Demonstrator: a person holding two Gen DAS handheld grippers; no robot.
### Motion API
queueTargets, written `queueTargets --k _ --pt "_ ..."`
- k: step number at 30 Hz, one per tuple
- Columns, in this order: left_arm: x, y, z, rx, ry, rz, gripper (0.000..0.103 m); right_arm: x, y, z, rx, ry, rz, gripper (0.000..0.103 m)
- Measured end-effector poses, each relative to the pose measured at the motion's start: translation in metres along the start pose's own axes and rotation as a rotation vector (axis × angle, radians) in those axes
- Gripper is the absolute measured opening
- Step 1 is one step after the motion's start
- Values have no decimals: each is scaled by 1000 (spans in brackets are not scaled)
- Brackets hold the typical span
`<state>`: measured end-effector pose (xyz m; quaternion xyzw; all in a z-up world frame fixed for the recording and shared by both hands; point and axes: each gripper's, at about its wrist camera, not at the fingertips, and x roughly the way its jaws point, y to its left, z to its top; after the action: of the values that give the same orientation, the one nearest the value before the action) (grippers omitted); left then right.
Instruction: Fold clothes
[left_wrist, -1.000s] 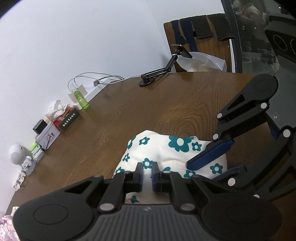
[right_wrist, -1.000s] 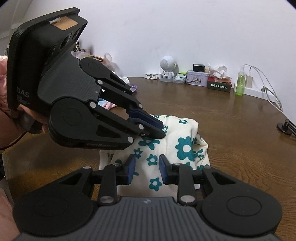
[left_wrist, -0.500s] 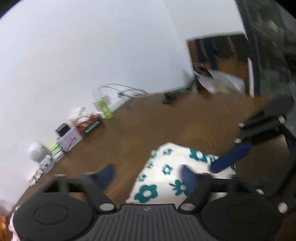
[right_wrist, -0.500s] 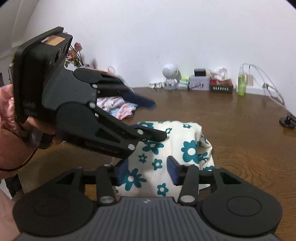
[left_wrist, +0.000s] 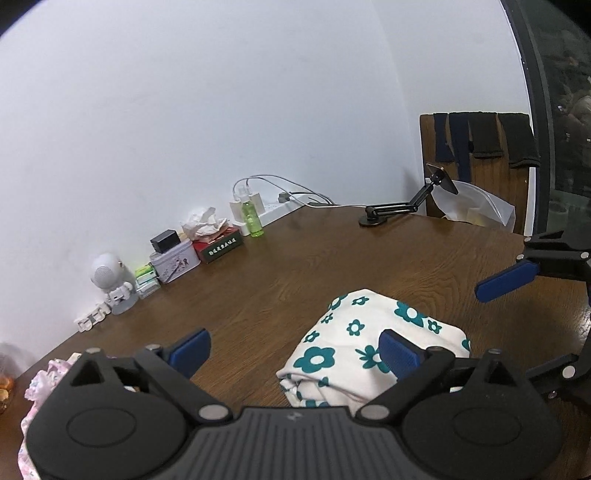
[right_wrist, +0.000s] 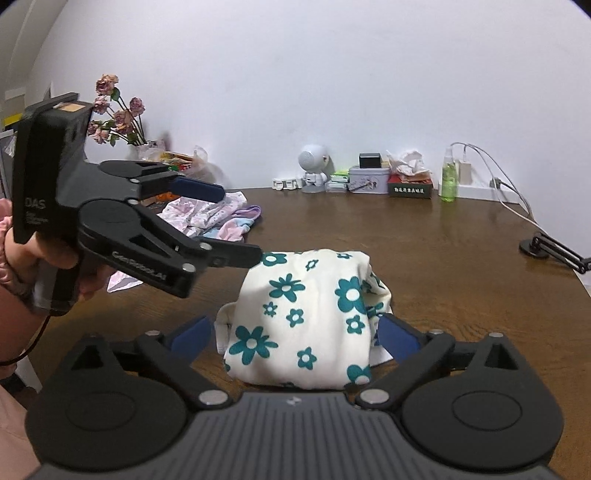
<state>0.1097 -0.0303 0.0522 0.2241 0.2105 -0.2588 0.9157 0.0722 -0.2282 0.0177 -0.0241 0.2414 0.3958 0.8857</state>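
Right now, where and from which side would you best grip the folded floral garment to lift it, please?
Probably the two short ends of the folded floral garment, one gripper per end, coming in low along the table. It lies as a thick flat bundle, and the nearer edge shows loose layers that a one-sided pinch might let unfold.

Cream garment with teal flowers (right_wrist: 303, 314) lies folded into compact bundle on brown tabletop (right_wrist: 443, 258), layered edges showing at near end, one side bulging loose. Second heap, pink-and-white printed clothes (right_wrist: 210, 218), sits unfolded, crumpled, well apart toward far left, close to wall.
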Motion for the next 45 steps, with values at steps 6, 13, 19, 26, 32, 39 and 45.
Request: queueTargets --k 6,13,19,26,32,39,45 --pt "-6 1 -4 -24 -4 15 101 -1 4 -2 22 12 -19 103" --pt "-14 -2 -9 -30 -12 21 102 -1 7 -5 40 27 -39 103" --pt "-17 0 -11 -51 -13 22 102 -4 6 -7 65 36 -43 103" --pt "-15 5 -17 -80 -6 24 102 -3 0 -8 133 52 -50 103" --pt "-4 12 -20 -110 12 8 102 2 -2 -11 189 68 -64 103" --pt "37 33 -5 -224 73 -101 102 14 -12 -15 320 108 -50 103" --pt "86 44 7 -231 173 -241 99 28 -16 -17 418 144 -3 102"
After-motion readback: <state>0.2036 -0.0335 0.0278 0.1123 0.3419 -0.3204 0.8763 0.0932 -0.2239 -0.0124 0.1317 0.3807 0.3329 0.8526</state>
